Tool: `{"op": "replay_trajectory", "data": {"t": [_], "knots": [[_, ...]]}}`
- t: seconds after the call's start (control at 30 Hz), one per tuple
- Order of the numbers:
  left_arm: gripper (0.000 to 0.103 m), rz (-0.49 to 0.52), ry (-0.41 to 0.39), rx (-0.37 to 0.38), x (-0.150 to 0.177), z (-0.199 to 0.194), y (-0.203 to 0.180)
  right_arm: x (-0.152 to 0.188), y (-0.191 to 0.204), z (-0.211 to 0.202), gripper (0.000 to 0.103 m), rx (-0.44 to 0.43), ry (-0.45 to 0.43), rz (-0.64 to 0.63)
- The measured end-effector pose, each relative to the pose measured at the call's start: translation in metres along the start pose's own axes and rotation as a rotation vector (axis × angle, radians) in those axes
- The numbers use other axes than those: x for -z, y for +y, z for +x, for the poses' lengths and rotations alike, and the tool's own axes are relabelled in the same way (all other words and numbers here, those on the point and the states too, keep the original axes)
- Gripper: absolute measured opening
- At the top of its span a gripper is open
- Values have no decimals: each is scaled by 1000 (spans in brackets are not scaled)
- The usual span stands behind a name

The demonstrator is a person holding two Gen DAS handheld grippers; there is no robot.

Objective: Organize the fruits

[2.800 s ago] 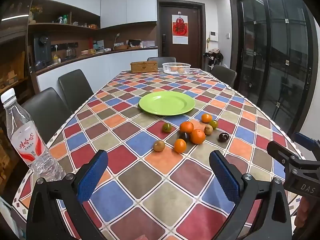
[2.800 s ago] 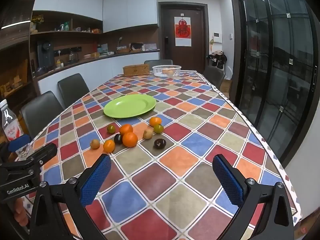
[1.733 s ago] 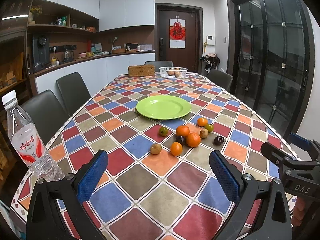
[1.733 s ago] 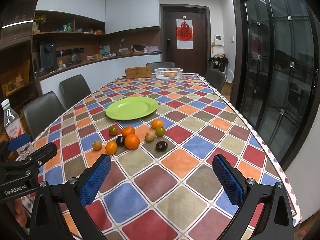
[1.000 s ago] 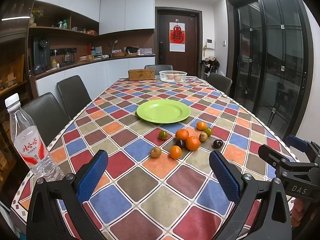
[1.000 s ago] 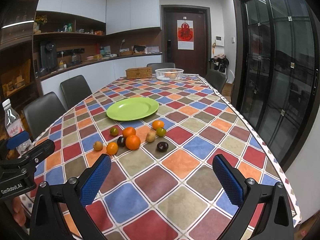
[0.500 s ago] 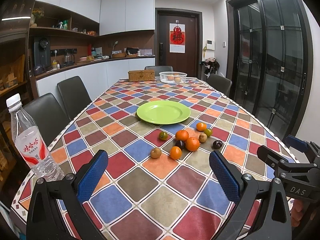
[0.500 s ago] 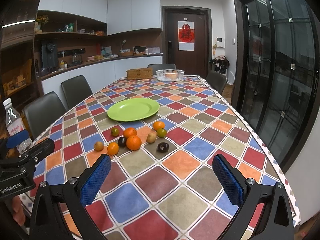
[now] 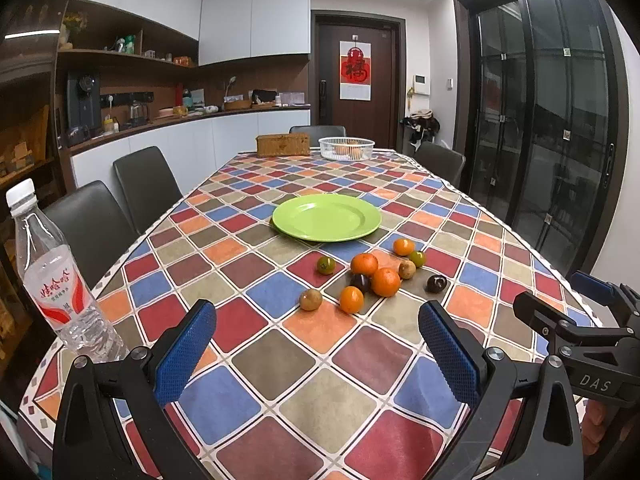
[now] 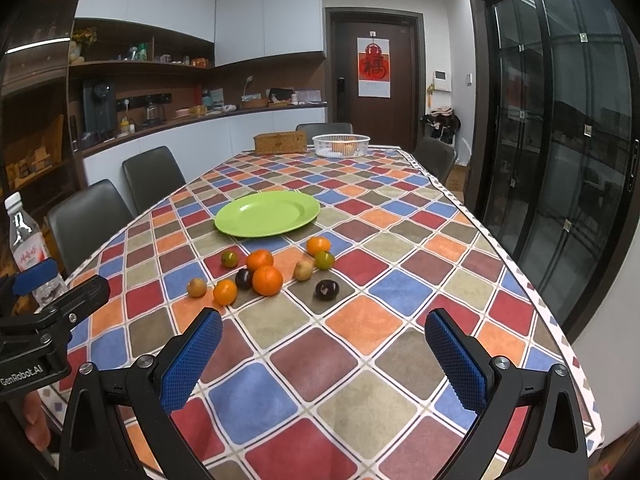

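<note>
Checkered table (image 9: 280,380), left gripper (image 9: 316,348) and right gripper (image 10: 324,356) level, jaws spread

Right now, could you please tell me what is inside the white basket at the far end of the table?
The white basket holds a few orange, roundish items; its mesh wall covers their lower parts, so their number and kind stay unclear.

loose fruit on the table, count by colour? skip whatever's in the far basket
Round orange citrus fruits: 4
Small green fruits: 2
Tan-brown round fruits: 2
Dark purple round fruits: 2
Total: 10, all on the checkered tablecloth, none on the green plate.
</note>
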State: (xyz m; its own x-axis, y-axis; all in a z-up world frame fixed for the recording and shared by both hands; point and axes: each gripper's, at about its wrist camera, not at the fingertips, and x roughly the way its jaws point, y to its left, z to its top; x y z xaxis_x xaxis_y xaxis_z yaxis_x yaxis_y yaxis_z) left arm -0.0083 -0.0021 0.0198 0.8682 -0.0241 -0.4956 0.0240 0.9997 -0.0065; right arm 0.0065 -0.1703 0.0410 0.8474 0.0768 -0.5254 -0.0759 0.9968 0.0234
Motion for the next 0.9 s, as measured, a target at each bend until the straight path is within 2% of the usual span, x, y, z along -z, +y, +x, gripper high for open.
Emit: {"op": "replay_trajectory", "data": {"t": [0.4, 0.47, 0.6, 0.83, 0.9], "knots": [[101, 29, 20, 17, 15, 31, -6, 15, -3, 28, 103, 5, 23, -36], [98, 43, 14, 13, 15, 38, -9, 16, -2, 34, 103, 8, 31, -44], [85, 88, 8, 5, 15, 50, -14, 15, -2, 48, 103, 15, 42, -57], [76, 158, 27, 20, 11, 73, -27, 7, -1, 69, 101, 5, 61, -72], [73, 165, 34, 29, 8, 80, -28, 4, 0, 76, 96, 10, 71, -87]]}}
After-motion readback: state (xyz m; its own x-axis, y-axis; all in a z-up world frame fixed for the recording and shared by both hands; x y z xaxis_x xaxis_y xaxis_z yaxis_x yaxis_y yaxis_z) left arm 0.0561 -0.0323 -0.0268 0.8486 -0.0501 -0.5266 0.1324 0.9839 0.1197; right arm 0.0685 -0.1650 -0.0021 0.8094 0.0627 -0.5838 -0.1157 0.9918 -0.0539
